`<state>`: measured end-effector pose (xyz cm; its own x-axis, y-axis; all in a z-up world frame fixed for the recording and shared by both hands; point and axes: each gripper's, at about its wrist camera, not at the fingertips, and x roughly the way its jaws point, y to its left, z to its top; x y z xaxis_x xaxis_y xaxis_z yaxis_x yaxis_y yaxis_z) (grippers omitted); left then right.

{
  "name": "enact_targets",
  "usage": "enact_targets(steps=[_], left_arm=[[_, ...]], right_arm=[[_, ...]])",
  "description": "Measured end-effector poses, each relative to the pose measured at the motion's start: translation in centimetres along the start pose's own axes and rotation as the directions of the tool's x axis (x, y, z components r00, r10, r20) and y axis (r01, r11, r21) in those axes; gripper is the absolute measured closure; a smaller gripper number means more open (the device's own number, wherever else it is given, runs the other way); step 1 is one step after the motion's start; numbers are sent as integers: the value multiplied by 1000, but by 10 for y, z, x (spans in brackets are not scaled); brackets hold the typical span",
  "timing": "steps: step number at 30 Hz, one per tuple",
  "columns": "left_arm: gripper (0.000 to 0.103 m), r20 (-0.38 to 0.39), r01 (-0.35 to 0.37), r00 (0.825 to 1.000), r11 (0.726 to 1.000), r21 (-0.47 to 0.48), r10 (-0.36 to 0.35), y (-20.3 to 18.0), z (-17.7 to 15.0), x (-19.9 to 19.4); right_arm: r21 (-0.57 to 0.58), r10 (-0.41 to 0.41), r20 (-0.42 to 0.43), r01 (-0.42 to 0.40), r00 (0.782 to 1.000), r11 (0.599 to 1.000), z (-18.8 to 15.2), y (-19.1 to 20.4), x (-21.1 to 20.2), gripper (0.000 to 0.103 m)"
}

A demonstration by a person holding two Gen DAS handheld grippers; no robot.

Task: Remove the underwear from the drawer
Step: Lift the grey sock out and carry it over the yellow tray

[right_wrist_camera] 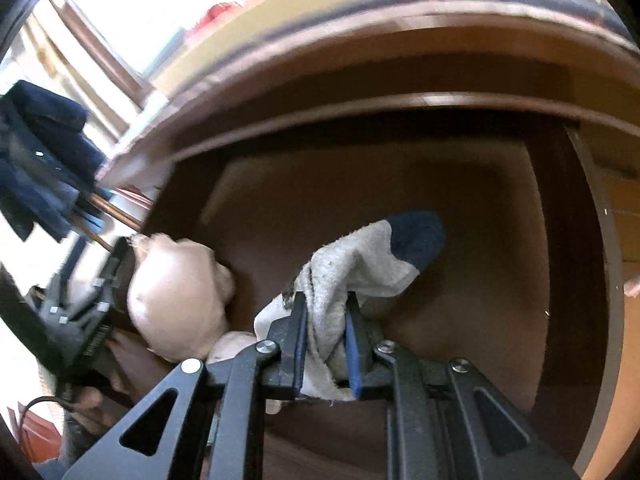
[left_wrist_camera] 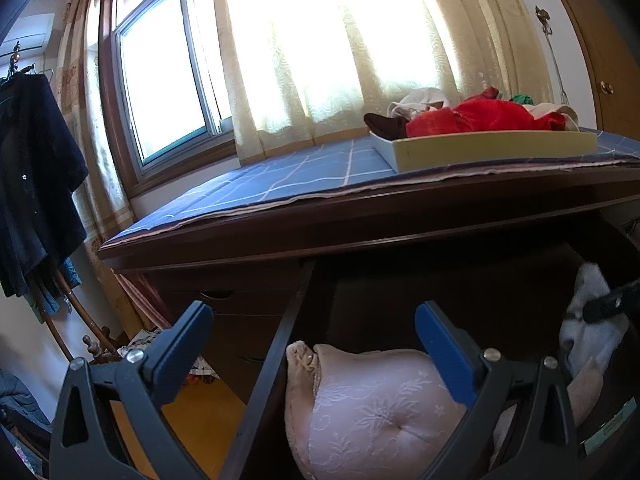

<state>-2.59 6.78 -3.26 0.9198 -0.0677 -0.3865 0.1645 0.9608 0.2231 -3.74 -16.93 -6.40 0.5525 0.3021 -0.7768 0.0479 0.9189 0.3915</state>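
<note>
My right gripper (right_wrist_camera: pixel 326 320) is clamped tight on the gray sock (right_wrist_camera: pixel 360 264), whose dark toe points to two o'clock over the drawer (right_wrist_camera: pixel 580 280)

Above and beyond the jaws, a shallow tray (left_wrist_camera: pixel 492 147) of red clothes (left_wrist_camera: pixel 480 117) sits on a blue checked cloth (left_wrist_camera: pixel 288 178) (window-lit, before cream curtains (left_wrist_camera: pixel 320 60)). Far left of them hangs a dark garment (left_wrist_camera: pixel 36 184).

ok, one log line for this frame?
right tongs: shut on grey sock, lifting | left tongs: open over pink bra | drawer: open
</note>
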Motion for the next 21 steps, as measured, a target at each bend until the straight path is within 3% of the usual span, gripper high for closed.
enact_targets(steps=[11, 21], left_arm=[[0, 6, 0, 1000, 1000, 3, 0, -2, 0, 0], [0, 6, 7, 1000, 1000, 5, -7, -2, 0, -1]], right_arm=[[-131, 24, 236, 8, 971, 991, 19, 31, -74, 85], [-201, 92, 303, -31, 949, 979, 33, 68, -92, 85]])
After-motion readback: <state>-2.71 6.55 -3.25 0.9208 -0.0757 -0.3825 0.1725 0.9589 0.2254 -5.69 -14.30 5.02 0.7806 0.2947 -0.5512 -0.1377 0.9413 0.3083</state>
